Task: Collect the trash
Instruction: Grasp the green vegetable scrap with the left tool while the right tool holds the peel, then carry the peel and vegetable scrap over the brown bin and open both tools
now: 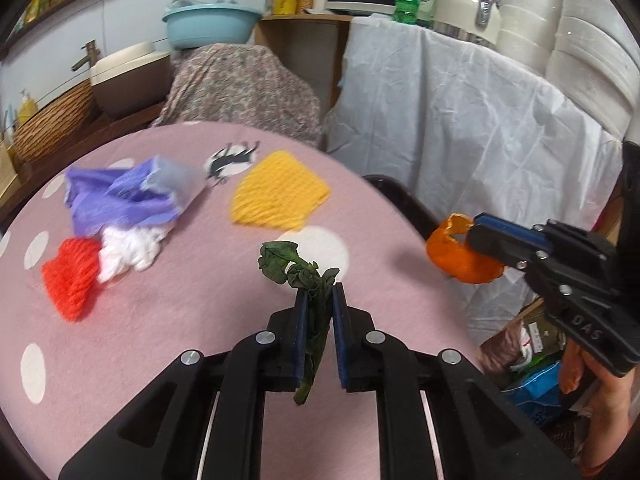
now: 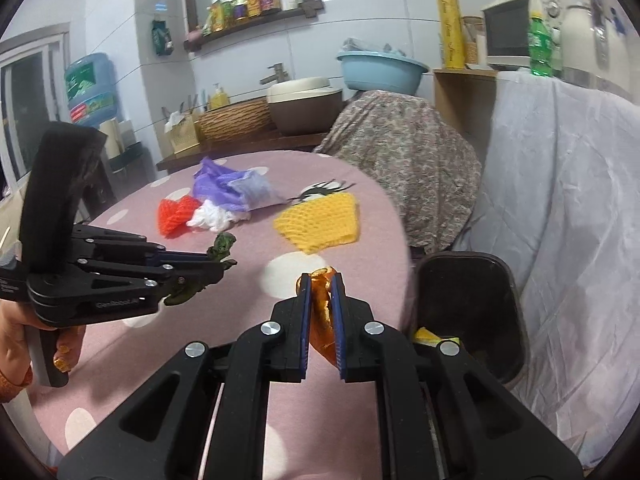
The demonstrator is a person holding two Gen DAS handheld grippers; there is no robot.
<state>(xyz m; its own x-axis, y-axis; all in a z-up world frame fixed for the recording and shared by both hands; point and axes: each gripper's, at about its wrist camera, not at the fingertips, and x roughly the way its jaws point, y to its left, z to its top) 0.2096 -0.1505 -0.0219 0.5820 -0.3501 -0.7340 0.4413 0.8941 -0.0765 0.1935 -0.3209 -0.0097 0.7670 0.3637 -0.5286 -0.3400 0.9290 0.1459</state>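
Left gripper (image 1: 320,292) pinches a wilted green leaf (image 1: 298,266), pads pressed on its stem, the limp top flopping above the jaws; lifted clear of the pink dotted tablecloth (image 1: 160,340), likely for carrying. Right gripper (image 2: 321,284) is clamped on an orange peel (image 2: 323,316), held off the table edge toward the dark bin (image 2: 468,280) just beside it, probably about to drop. Bin already holds a yellow scrap. Still on the cloth, well apart from both grippers: yellow foam net (image 1: 276,196), purple bag (image 1: 116,200), white wad (image 1: 128,250), red net (image 1: 72,280) — trash left to collect.
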